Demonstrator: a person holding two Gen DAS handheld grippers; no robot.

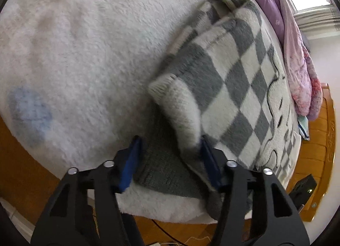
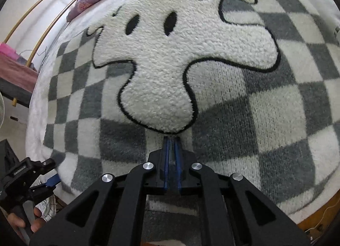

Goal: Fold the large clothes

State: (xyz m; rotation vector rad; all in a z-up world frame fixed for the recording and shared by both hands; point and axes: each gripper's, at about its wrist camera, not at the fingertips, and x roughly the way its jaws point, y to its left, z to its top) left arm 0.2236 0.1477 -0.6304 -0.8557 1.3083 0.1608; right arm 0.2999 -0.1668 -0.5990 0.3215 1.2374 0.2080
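A large grey-and-white checked sweater (image 1: 240, 80) lies spread on a bed covered with a fluffy white blanket (image 1: 85, 55), near the bed's front edge. In the left wrist view, one sleeve (image 1: 180, 101) is folded across the sweater's body, its ribbed cuff pointing toward the bare blanket, and part of the grey inner side of the knit shows beneath it. The left tongs (image 1: 170, 146) stand wide open, their blue pads spread to either side of the sleeve's lower end; the right-hand pad is just beside or touching the sleeve, though I cannot tell which, and the other pad sits over the grey knit near the blanket. In the right wrist view, the right tongs (image 2: 171, 139) are closed with the blue pads pressed together, hovering over or resting on the sweater just below a large white fleecy cartoon figure (image 2: 170, 65) outlined in black with two oval eyes; I cannot tell whether any fabric is pinched between them. The left tongs also appear at the lower left of that view, at the sweater's edge, with the person's fingers (image 2: 36, 220) around the handle. A purple quilt (image 1: 293, 44) is bunched along the bed's far side, and a wooden bed frame (image 1: 318, 139) shows beyond the mattress.
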